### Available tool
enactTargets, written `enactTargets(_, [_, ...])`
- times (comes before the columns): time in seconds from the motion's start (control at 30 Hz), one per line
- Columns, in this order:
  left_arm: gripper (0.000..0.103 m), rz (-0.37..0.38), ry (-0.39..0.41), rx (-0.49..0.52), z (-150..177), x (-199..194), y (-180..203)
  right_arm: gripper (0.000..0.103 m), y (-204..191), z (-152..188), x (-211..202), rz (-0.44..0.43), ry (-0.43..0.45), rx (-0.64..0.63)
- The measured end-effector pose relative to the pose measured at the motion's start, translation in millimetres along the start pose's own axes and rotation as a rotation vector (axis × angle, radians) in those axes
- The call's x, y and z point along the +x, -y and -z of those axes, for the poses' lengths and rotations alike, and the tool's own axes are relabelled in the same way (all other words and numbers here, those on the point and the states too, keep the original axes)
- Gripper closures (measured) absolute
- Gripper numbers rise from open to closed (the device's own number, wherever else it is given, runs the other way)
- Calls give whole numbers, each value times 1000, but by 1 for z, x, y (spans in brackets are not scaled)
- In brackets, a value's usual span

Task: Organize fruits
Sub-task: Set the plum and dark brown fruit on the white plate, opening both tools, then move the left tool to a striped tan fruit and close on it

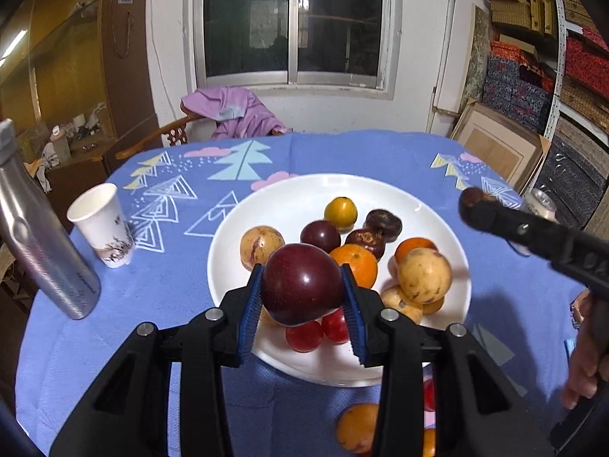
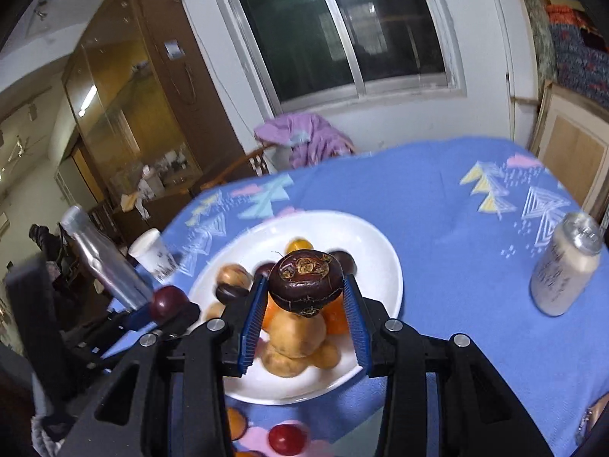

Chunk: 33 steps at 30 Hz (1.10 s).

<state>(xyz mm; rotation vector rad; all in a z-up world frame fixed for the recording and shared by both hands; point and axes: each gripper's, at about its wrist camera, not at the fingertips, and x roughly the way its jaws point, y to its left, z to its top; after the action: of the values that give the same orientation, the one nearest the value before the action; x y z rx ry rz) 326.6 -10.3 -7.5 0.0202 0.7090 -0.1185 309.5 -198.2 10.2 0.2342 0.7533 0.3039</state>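
Blue-clothed surface (image 1: pixel 171 297), white plate (image 1: pixel 274 198) central: left claw (image 1: pixel 302 285) grasps plum (image 1: pixel 302 282), right claw (image 2: pixel 304 285) mangosteen (image 2: pixel 304 280); both mid-transfer, placement onto plate likely next.

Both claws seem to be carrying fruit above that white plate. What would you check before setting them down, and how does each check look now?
1. Left gripper clamps the round dark red plum: ok.
2. Right gripper clamps the flat dark brown water chestnut: ok.
3. Both fruits over the round white plate: ok.
4. Bare plate space at its far side: ok.
5. Grippers apart from each other: ok.
6. Piled fruit stable: cannot tell.
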Motion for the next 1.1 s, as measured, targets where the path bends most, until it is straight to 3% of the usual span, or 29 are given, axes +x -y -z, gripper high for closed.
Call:
enactTargets(0.13, [65,-3,-40,-13,1,23,-8,62,11,-5,30,-23,-34,56])
enactTargets(0.4, [61,-7,-71,4,3,50,-8,62,9,-8,64,-51,-74,54])
enactTargets(0.53, [28,-8,-48,13,2,47,-4,60,17,-12,54,-60,-54,99])
enactTargets(0.63, [26,-28,-13,40,-2,34,1,60,13,-18,29,-89,-2,103])
enactTargets(0.7, [19,-41,15,35,-4,20,0,59,3,-21,1,-121,52,93])
enactTargets(0.73, [13,-51,32,24,-3,10,-1,53,-1,-21,-10,-130,71,87])
enactTargets(0.83, [11,-58,51,3,3,-18,-5,36,-20,-15,-49,-131,110,34])
enactTargets(0.97, [5,-50,47,-23,36,-47,-7,26,-35,14,-90,-84,135,-48])
enactTargets(1.1, [5,-63,-18,16,76,-50,3,14,-29,56,-106,12,139,-109])
